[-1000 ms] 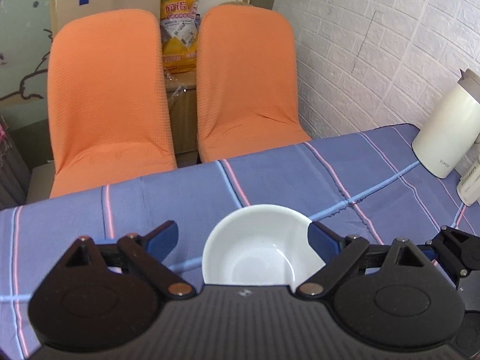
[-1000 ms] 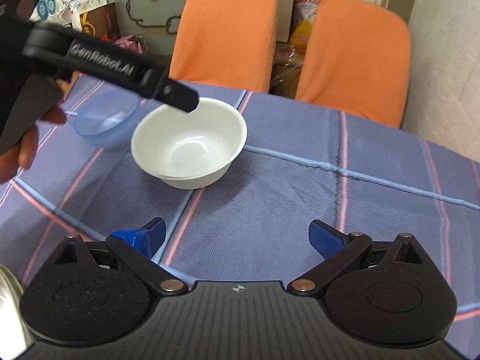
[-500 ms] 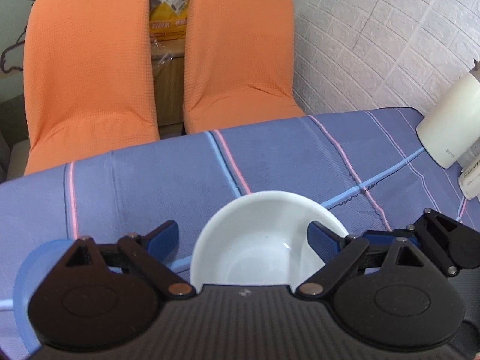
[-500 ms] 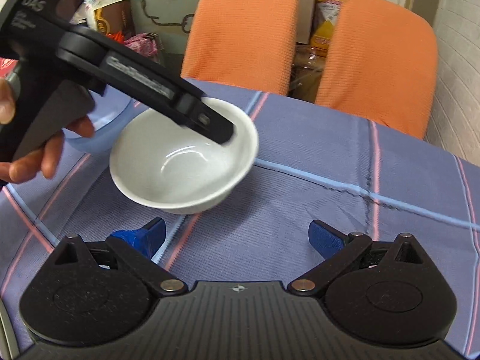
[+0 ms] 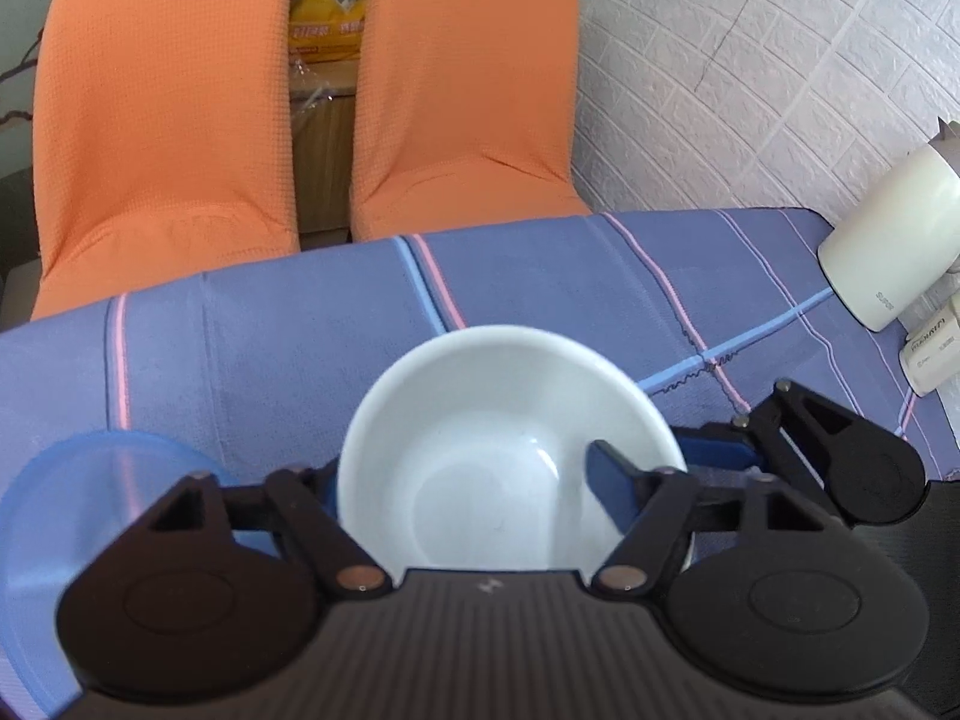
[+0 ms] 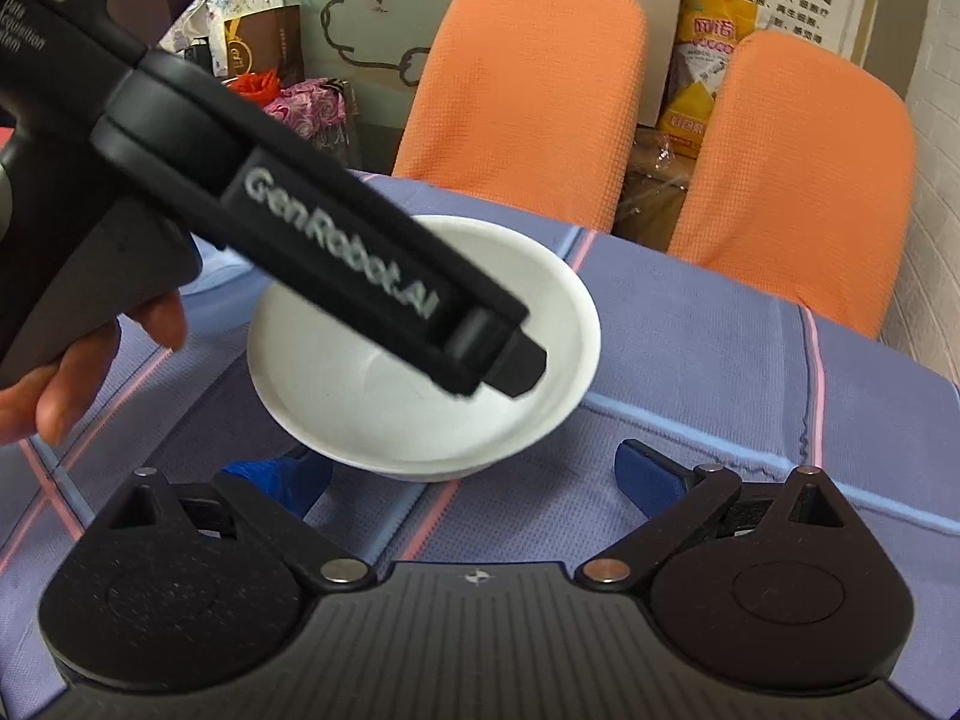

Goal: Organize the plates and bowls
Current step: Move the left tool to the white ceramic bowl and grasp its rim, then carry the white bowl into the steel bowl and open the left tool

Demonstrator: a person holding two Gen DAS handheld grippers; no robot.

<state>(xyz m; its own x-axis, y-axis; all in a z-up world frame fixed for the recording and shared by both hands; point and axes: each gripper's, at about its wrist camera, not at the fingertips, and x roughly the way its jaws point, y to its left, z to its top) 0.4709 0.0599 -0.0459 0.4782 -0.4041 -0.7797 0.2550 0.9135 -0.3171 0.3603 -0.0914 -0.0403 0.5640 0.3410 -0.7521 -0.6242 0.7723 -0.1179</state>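
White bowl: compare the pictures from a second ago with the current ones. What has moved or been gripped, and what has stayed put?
The left gripper has closed its fingers on the white bowl, one inside the rim, and lifted and tilted it off the tablecloth, towards the blue bowl. The right gripper stays open and idle; the orange chairs and white kettle are unchanged.

Bare cloth [image 6: 750,372] right of white bowl [image 6: 420,408]; blue bowl [image 5: 78,498] blocks left (white jug [image 5: 882,252] far rt edge).
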